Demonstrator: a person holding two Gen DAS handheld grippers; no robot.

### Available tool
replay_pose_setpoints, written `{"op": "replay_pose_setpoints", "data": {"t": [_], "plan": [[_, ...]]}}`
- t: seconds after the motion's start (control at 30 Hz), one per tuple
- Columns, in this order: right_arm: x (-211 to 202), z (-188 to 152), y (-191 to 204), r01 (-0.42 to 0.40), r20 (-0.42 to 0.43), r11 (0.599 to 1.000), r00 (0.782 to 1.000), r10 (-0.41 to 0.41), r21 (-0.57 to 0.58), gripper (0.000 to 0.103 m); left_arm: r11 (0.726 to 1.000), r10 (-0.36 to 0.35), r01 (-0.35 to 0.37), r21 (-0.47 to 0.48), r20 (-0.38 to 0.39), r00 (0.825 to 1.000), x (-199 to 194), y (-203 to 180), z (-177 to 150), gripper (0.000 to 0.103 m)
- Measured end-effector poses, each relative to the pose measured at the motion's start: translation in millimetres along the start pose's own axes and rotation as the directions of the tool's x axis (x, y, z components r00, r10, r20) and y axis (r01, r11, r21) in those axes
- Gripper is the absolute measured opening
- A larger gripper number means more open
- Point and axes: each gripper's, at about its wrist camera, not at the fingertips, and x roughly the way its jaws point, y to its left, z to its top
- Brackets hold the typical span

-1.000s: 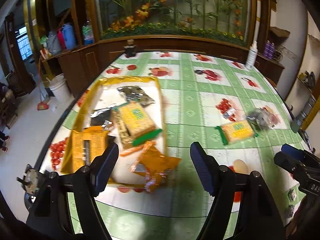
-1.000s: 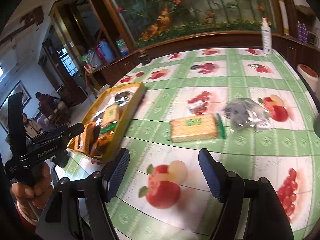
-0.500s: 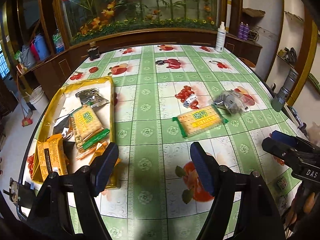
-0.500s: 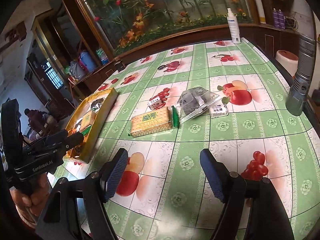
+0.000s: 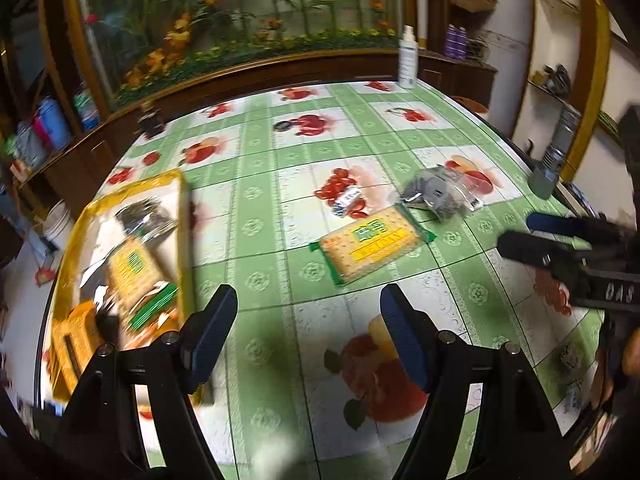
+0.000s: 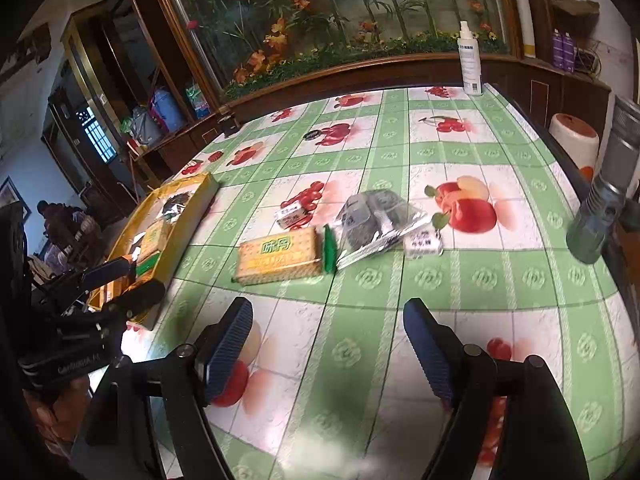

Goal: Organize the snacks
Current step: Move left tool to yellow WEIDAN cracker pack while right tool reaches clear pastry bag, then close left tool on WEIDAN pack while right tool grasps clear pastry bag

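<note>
A yellow tray (image 5: 76, 228) at the table's left holds several snack packs; it also shows in the right wrist view (image 6: 196, 208). On the green fruit-print tablecloth lie a cracker pack (image 5: 372, 242) (image 6: 280, 256), a silvery bag (image 5: 438, 194) (image 6: 374, 224) and two small white packets (image 6: 290, 216) (image 6: 422, 242). My left gripper (image 5: 308, 332) is open and empty, above the cloth in front of the cracker pack. My right gripper (image 6: 328, 350) is open and empty, in front of the cracker pack and bag.
A white spray bottle (image 6: 470, 60) stands at the table's far edge before a wooden cabinet with a flower mural. A grey metal cylinder (image 6: 604, 208) stands off the right edge. People sit at far left (image 6: 60, 224).
My left gripper has swung right from over the tray toward the cracker pack. My right gripper has shifted right, so the silvery bag and packets sit nearer centre. Both stayed open.
</note>
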Motion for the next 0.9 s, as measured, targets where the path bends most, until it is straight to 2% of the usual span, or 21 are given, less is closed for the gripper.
{"op": "replay_pose_setpoints", "data": {"t": [0.13, 0.27, 0.5, 0.7, 0.77, 0.83, 0.87, 0.9], "plan": [[16.7, 22.5, -4.0, 0.035, -0.024, 0.998, 0.999, -0.036, -0.054, 0.083, 0.989, -0.108, 0.111, 0.095, -0.04, 0.993, 27.8, -7.9, 13.0, 0.074], [44.5, 45.5, -5.1, 0.076, -0.067, 0.989, 0.994, -0.085, -0.126, 0.083, 0.962, -0.21, 0.223, 0.156, -0.096, 0.973, 55.0, -14.8, 25.4, 0.074], [92.0, 69.7, -12.6, 0.103, -0.129, 0.975, 0.983, -0.13, -0.197, 0.083, 0.944, -0.209, 0.235, 0.232, -0.129, 0.969, 85.5, -27.7, 45.9, 0.074], [108.3, 75.6, -23.8, 0.096, -0.163, 0.974, 0.978, -0.131, -0.207, 0.083, 0.93, -0.252, 0.297, 0.216, -0.214, 0.944, 103.8, -30.9, 47.3, 0.074], [110.1, 75.7, -24.4, 0.087, -0.169, 0.972, 0.978, -0.125, -0.217, 0.083, 0.924, -0.232, 0.291, 0.247, -0.242, 0.942, 108.4, -37.7, 42.0, 0.074], [112.7, 75.7, -23.1, 0.085, -0.169, 0.966, 0.977, -0.129, -0.243, 0.081, 0.923, -0.238, 0.295, 0.249, -0.236, 0.942, 107.2, -38.4, 39.7, 0.074], [115.5, 75.8, -21.9, 0.084, -0.176, 0.964, 0.976, -0.131, -0.253, 0.08, 0.922, -0.247, 0.305, 0.24, -0.242, 0.938, 105.8, -37.9, 38.3, 0.072], [117.9, 74.4, -20.6, 0.082, -0.185, 0.961, 0.974, -0.133, -0.262, 0.079, 0.922, -0.254, 0.31, 0.23, -0.244, 0.936, 105.7, -37.1, 38.1, 0.065]]}}
